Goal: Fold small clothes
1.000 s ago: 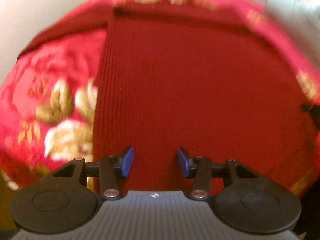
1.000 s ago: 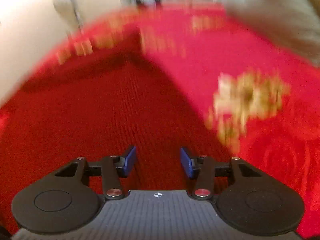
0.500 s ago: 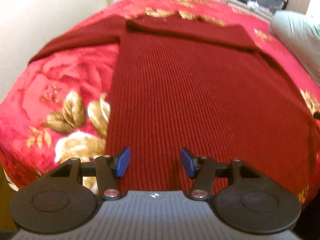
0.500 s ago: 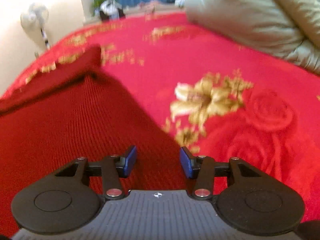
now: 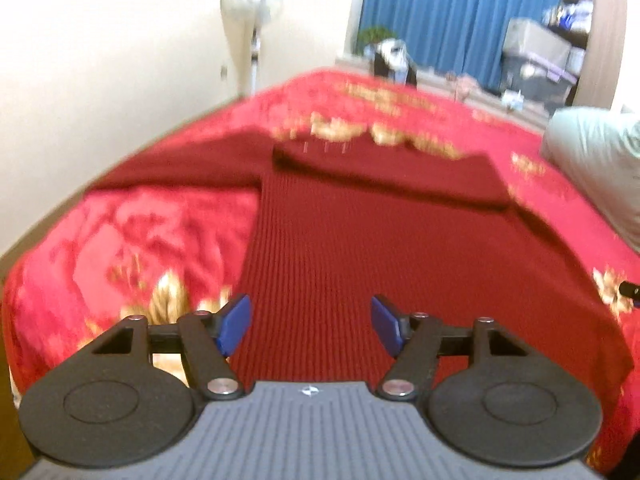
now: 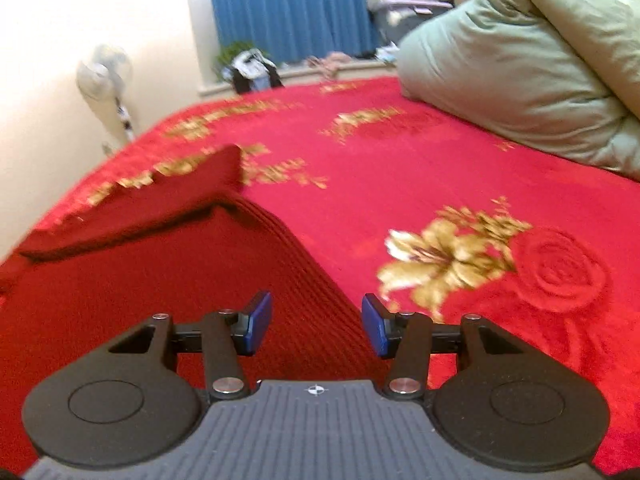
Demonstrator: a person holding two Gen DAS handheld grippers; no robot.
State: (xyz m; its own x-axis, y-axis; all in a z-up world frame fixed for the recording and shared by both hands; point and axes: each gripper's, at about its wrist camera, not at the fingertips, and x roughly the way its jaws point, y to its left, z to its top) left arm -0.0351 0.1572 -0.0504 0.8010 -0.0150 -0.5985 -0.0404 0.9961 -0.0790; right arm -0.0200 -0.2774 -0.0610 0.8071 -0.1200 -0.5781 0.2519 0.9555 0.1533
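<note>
Soft, limp ribbed sweater [image 5: 360,248] on the bed [image 6: 400,168]: L gripper [image 5: 310,326] opening, R gripper [image 6: 316,324] fingers apart, both empty — you'd pinch its near hem corners.

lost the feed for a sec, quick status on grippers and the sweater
Left gripper empty, jaws opening. Right gripper open, empty. Dark red sweater flat on the floral blanket, one sleeve folded across. Green duvet off to the side, nothing in the way.

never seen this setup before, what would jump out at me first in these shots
A dark red ribbed sweater lies flat on a bright red blanket with gold flowers, its far part folded over. A big grey-green duvet is piled at the far right, and blue curtains hang behind.
</note>
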